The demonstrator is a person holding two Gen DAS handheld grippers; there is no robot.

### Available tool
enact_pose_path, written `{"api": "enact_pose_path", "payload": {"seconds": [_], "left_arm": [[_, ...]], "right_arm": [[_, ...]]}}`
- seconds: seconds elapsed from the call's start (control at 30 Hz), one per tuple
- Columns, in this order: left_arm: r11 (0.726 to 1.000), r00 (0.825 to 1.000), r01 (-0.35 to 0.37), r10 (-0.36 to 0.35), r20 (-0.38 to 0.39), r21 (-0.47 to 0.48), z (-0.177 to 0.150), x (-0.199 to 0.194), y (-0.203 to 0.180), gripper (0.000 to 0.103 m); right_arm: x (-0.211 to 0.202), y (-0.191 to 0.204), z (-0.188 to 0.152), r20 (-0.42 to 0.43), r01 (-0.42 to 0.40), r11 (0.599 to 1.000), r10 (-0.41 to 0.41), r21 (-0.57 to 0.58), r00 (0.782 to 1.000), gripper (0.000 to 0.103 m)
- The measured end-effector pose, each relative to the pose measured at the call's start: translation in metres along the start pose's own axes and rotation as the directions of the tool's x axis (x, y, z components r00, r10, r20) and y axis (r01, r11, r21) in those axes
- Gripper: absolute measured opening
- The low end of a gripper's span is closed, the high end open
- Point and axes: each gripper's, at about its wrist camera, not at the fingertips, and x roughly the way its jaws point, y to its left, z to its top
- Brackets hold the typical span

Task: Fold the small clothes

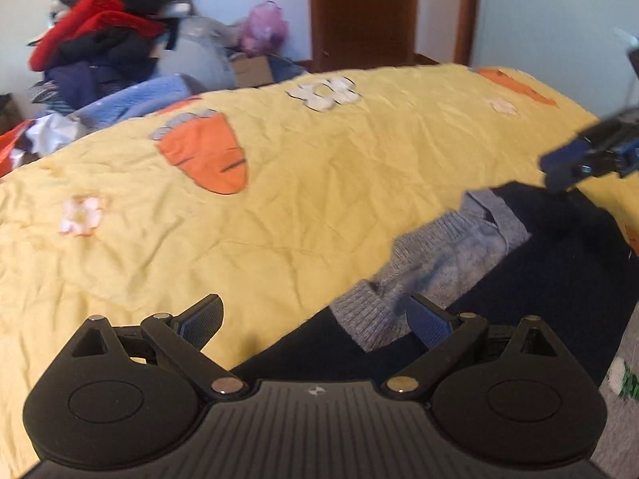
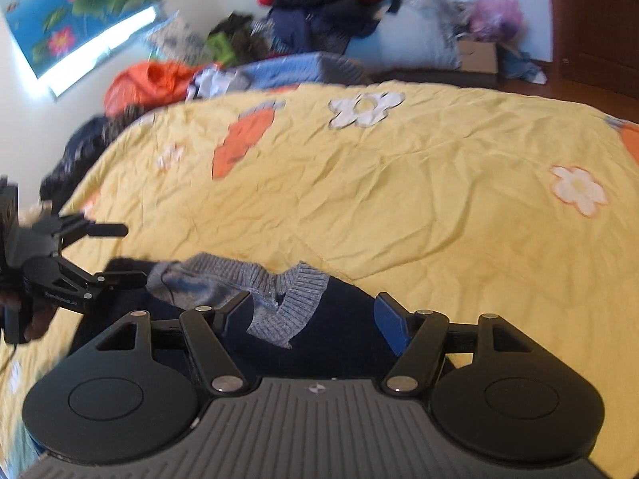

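A small dark navy garment (image 1: 539,279) with a grey knitted collar and trim (image 1: 439,255) lies on the yellow bedspread (image 1: 279,199). My left gripper (image 1: 315,319) is open and empty, its fingers over the garment's left edge near the grey trim. My right gripper (image 2: 315,315) is open and empty, with the navy cloth (image 2: 343,343) and grey collar (image 2: 287,299) between its fingers. The right gripper shows in the left wrist view (image 1: 575,159) above the garment's far side. The left gripper shows in the right wrist view (image 2: 116,255) at the garment's left end, jaws apart.
The bedspread has orange carrot (image 1: 207,151) and white flower (image 1: 323,92) patches. A heap of clothes (image 1: 100,32) stands beyond the bed's far left, with a blue folded item (image 1: 135,99). A brown door (image 1: 363,12) is at the back. A grey cloth (image 1: 619,419) lies at the lower right.
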Motion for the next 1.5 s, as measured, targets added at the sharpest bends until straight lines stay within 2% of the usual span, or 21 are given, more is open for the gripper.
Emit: {"api": "enact_pose_path", "payload": {"seconds": [0.1,0.2,0.23,0.3,0.33,0.37,0.47,0.57,0.63,0.7,0.8,0.83,0.9,0.93,0.97,1.03,1.1,1.17,1.37,1.4,1.5], "left_arm": [[0.997,0.997,0.065,-0.062,-0.054,0.05,0.006,0.015,-0.003,0.099],[0.992,0.989,0.067,-0.052,-0.141,0.103,0.009,0.037,-0.004,0.093],[0.992,0.987,0.093,-0.081,-0.138,0.085,0.01,0.039,-0.002,0.082],[0.986,0.983,0.15,-0.141,-0.117,0.074,0.013,0.035,-0.001,0.029],[0.985,0.984,0.144,-0.133,-0.115,0.09,0.015,0.033,-0.004,0.009],[0.985,0.985,0.139,-0.127,-0.12,0.099,0.017,0.034,-0.006,0.009],[0.983,0.995,0.071,-0.058,-0.081,0.167,0.019,0.029,-0.016,0.007],[0.986,0.999,0.0,-0.007,0.041,0.165,0.022,0.009,-0.016,0.007],[0.989,0.999,-0.036,0.033,0.019,0.142,0.02,0.02,-0.011,0.007],[0.987,0.997,-0.073,0.077,-0.022,0.143,0.011,0.038,-0.013,0.007],[0.982,0.993,-0.121,0.118,0.03,0.143,0.009,0.038,-0.019,0.013],[0.982,0.992,-0.122,0.119,0.031,0.143,0.009,0.036,-0.019,0.018],[0.985,0.991,-0.13,0.126,0.04,0.111,0.008,0.023,-0.012,0.035],[0.988,0.99,-0.132,0.128,0.056,0.082,0.006,0.012,-0.006,0.049],[0.99,0.987,-0.139,0.136,0.082,0.037,0.002,-0.002,0.003,0.064],[0.987,0.981,-0.128,0.14,0.132,-0.1,-0.012,-0.031,0.028,0.079],[0.961,0.986,-0.035,0.078,0.148,-0.273,-0.035,-0.052,0.058,0.079],[0.915,0.992,0.035,0.019,0.128,-0.401,-0.056,-0.059,0.077,0.078],[0.853,0.99,0.14,-0.102,0.102,-0.504,-0.081,-0.042,0.076,0.077],[0.844,0.988,0.156,-0.121,0.1,-0.513,-0.08,-0.037,0.075,0.073],[0.847,0.988,0.153,-0.121,0.095,-0.51,-0.077,-0.025,0.065,0.034]], "right_arm": [[0.028,0.009,0.012,-0.06,0.007,0.995,-0.013,-0.096,0.998,0.07],[0.055,0.01,0.02,-0.122,0.011,0.988,-0.03,-0.156,0.992,0.07],[0.062,0.011,0.02,-0.141,0.013,0.986,-0.038,-0.168,0.989,0.07],[0.07,0.015,0.016,-0.144,0.001,0.977,-0.033,-0.215,0.989,0.069],[0.071,0.02,0.013,-0.14,-0.007,0.969,-0.029,-0.247,0.99,0.051],[0.071,0.024,0.012,-0.14,-0.022,0.962,-0.017,-0.273,0.99,0.02],[0.067,0.028,0.012,-0.125,-0.044,0.964,0.011,-0.264,0.992,0.019],[0.043,0.021,0.018,0.002,-0.043,0.977,0.045,-0.208,0.999,0.018],[0.034,0.004,0.019,0.073,-0.042,0.993,0.05,-0.112,0.996,0.018],[0.045,-0.007,0.013,0.05,-0.013,0.997,0.017,-0.078,0.999,0.017],[0.064,-0.002,0.001,0.032,0.031,0.995,-0.028,-0.091,0.999,0.018],[0.066,0.001,-0.002,0.061,0.05,0.994,-0.044,-0.099,0.997,0.019],[0.064,0.005,-0.004,0.077,0.075,0.994,-0.069,-0.085,0.995,0.041],[0.059,0.007,-0.004,0.078,0.083,0.994,-0.078,-0.072,0.994,0.061],[0.05,0.009,-0.006,0.095,0.082,0.995,-0.076,-0.058,0.993,0.072],[0.021,0.01,-0.013,0.159,0.052,0.998,-0.047,-0.03,0.986,0.078],[-0.01,0.007,-0.025,0.21,0.031,1.0,-0.029,-0.005,0.977,0.079],[-0.033,0.003,-0.04,0.226,0.057,0.998,-0.058,0.011,0.973,0.08],[-0.064,-0.038,-0.078,0.2,0.166,0.971,-0.199,0.171,0.959,0.08],[-0.064,-0.045,-0.083,0.186,0.166,0.963,-0.207,0.215,0.961,0.08],[-0.052,-0.056,-0.091,0.148,0.124,0.948,-0.173,0.292,0.974,0.081]]}}
